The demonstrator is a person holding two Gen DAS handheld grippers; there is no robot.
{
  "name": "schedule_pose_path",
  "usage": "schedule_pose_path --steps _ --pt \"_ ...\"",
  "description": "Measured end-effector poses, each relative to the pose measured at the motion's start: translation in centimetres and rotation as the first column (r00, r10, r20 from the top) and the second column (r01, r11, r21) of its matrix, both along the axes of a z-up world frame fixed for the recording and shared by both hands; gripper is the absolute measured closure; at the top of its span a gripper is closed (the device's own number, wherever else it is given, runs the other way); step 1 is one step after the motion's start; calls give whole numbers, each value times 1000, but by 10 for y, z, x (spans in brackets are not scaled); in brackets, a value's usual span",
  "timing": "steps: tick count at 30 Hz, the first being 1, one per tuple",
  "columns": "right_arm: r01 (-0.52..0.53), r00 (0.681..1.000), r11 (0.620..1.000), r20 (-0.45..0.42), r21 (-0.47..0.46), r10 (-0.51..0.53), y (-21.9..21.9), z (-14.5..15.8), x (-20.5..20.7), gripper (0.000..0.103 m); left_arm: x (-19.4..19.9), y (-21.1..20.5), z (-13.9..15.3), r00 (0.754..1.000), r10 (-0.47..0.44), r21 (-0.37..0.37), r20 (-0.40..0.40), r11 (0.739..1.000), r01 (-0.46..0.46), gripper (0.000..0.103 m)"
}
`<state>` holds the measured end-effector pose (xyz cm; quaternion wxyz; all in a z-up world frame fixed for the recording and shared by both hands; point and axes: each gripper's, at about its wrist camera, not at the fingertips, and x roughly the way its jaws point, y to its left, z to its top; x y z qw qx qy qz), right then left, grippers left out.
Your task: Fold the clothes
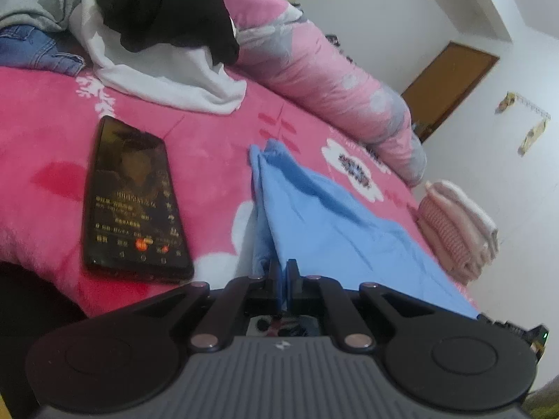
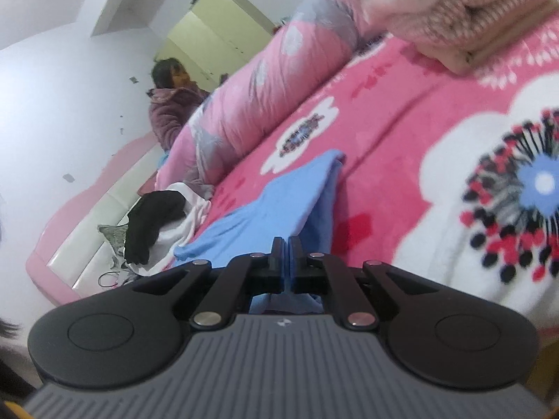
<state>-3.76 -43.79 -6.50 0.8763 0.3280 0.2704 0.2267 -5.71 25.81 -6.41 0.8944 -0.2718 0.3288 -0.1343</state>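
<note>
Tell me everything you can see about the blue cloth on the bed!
The light blue cloth garment looks soft, thin and creased. It lies across the pink flowered fleece blanket, partly doubled over, with a folded edge reaching a corner on the far side. Its near edge is lifted: the left gripper and the right gripper are each shut on it. A dark smartphone lies beside it, not touching.

The phone (image 1: 134,199) screen text is blurred; the folded stack (image 2: 464,10) is cut off.
</note>
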Motion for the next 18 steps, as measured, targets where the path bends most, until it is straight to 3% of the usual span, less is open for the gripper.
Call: schedule_pose_path --steps 5,9,14,17,18 --pt "-9 1000 999 4 -34 9 2 2 -9 102 -8 2 6 999 -15 12 31 1000 14 100" --pt "-5 999 997 -52 -83 1 1 -11 -5 102 -3 2 -8 1000 -12 21 -27 1000 12 100" --pt "-17 996 988 -92 -151 3 7 -15 -4 101 -8 -5 -12 998 -52 98 -44 994 57 100" --pt "16 989 977 -140 -214 -47 4 -18 -2 99 -10 -2 -11 998 -42 102 -53 994 47 95" --pt "31 988 978 -141 -205 -61 0 -18 -4 99 -12 -1 -9 998 -34 105 -52 994 39 87"
